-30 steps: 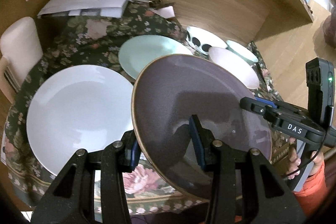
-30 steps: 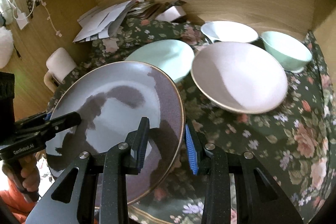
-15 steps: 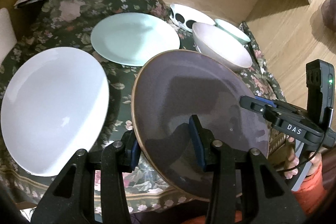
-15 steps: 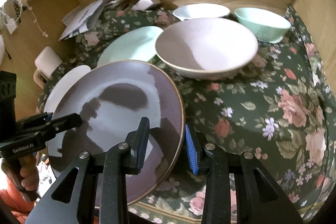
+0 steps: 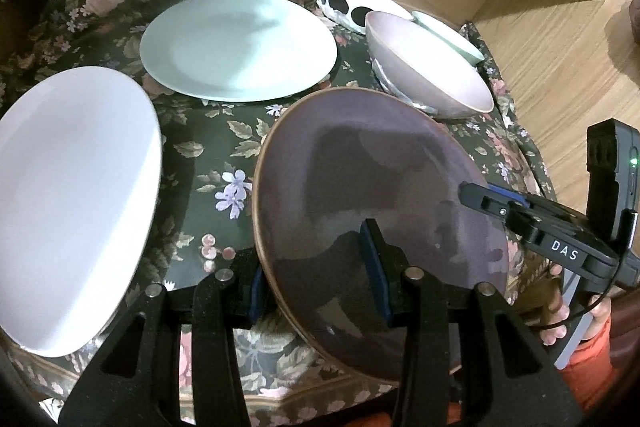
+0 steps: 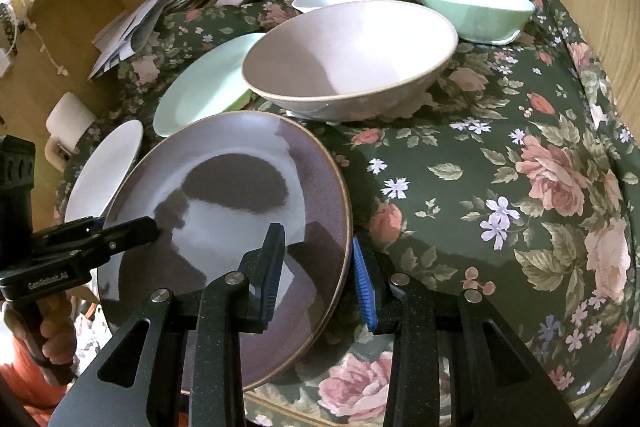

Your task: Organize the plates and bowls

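Left tongs [image 5: 318, 285] pinch the purple plate's [image 5: 372, 195] left rim; right tongs [image 6: 318, 273] pinch its right rim, so plate spans btwn both, tilted, near edge of the tabletop [image 6: 500, 187]. L to R: white plate [image 5: 72, 195] left of it, green plate [image 5: 236, 43] behind, pink bowl [image 6: 348, 51] behind-right. If stacking on white, it's a leftward move.

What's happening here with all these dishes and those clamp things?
A person is holding a purple plate with two hand-held tongs, the left tongs and right tongs each clamped on an opposite edge of its rim. The plate is tilted above a flowered tablecloth. Around it sit a white plate, a pale green plate, a pink bowl, a green bowl and a spotted white bowl.
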`<state>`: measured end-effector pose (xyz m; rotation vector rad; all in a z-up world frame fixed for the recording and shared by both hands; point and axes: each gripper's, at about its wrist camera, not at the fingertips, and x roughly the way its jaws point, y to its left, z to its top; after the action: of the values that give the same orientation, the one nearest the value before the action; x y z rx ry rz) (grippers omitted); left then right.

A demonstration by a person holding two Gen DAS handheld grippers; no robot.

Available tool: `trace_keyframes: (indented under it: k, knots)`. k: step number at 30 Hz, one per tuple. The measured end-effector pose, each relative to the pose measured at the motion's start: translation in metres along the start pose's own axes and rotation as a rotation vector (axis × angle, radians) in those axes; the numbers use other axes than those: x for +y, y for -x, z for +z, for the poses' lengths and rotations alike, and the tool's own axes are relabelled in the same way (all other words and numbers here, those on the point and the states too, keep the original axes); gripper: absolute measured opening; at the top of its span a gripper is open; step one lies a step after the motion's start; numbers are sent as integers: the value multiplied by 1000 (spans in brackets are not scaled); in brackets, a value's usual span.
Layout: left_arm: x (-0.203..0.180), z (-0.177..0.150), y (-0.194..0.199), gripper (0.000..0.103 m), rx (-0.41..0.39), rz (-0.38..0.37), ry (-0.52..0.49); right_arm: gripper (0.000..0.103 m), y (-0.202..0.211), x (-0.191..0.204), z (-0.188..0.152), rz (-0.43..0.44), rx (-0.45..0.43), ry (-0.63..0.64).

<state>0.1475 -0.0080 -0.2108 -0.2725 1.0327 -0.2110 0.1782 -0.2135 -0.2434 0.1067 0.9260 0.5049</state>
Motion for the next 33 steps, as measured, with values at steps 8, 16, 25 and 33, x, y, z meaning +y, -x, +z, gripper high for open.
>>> trace_keyframes:
  k: [8,16,25,33]
  knots:
    - [4,5,-5,43,-5,10,7,31,-5,0,4,-1,3,10]
    - [8,6,-2,43,-24,67,-4,34,-3,1,3,-17,-3,15]
    - [20,7,22,50,-87,111,21,44,16,11,3,-72,-54,40]
    - [23,11,65,64,-211,173,-16,56,38,43,17,-58,-145,113]
